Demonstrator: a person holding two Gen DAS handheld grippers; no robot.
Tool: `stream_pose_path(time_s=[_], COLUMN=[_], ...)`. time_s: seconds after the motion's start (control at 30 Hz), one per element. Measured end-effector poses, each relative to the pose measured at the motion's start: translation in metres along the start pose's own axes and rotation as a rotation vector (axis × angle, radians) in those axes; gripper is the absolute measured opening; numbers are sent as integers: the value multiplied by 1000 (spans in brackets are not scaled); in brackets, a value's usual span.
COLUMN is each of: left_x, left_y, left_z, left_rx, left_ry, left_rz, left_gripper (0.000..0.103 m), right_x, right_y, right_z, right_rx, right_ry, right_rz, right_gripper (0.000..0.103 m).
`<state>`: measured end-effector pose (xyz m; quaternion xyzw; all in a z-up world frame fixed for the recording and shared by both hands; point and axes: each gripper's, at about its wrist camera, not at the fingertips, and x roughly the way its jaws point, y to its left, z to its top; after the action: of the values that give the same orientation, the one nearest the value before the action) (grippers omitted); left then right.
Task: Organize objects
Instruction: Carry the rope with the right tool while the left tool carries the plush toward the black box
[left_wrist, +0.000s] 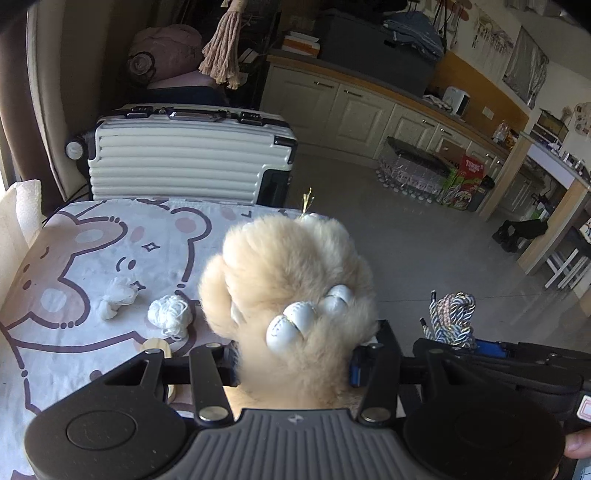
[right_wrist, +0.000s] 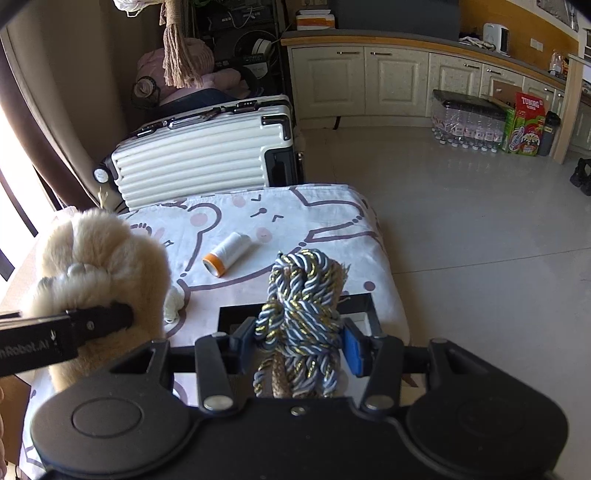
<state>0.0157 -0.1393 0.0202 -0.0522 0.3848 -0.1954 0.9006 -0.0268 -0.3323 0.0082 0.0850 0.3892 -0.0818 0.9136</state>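
- Holding a fluffy toy (left_wrist: 288, 291), the left gripper (left_wrist: 295, 363) is clamped on its lower part; the toy fills the frame's centre, upright.
- Right gripper (right_wrist: 299, 347) grips a twisted cord bundle (right_wrist: 301, 314), long axis vertical.
- Thread spool (right_wrist: 227, 253) lies on the bedsheet (right_wrist: 332, 218), up-left of the cord, nearer the right gripper.

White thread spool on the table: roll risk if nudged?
The white thread spool lies on its side on the cloth-covered table, so it probably rolls easily. It looks small and likely light. The smooth wound thread may slip in a pinch.
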Motion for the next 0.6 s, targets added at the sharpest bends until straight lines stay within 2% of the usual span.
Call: stream_pose_path(time_s=[0.17,0.3,0.47,0.6], left_x=[-2,5,29,53], left_y=[-11,-17,-15,-10], left_z=[3,3,8,9], left_rx=[6,31,-19,-72], left_ry=[-62,-98,-92,-54], left_rz=[-78,-93,-113,-119], left_gripper=[49,49,49,49], right_x=[-4,-2,6,15], right_y=[-12,-22,-27,-31], right_z=[4,11,22,27], right_rx=[0,14,24,35], right_ry=[0,-1,-5,6], right_rz=[-36,-45,-55,-61], right_gripper=[49,49,49,49])
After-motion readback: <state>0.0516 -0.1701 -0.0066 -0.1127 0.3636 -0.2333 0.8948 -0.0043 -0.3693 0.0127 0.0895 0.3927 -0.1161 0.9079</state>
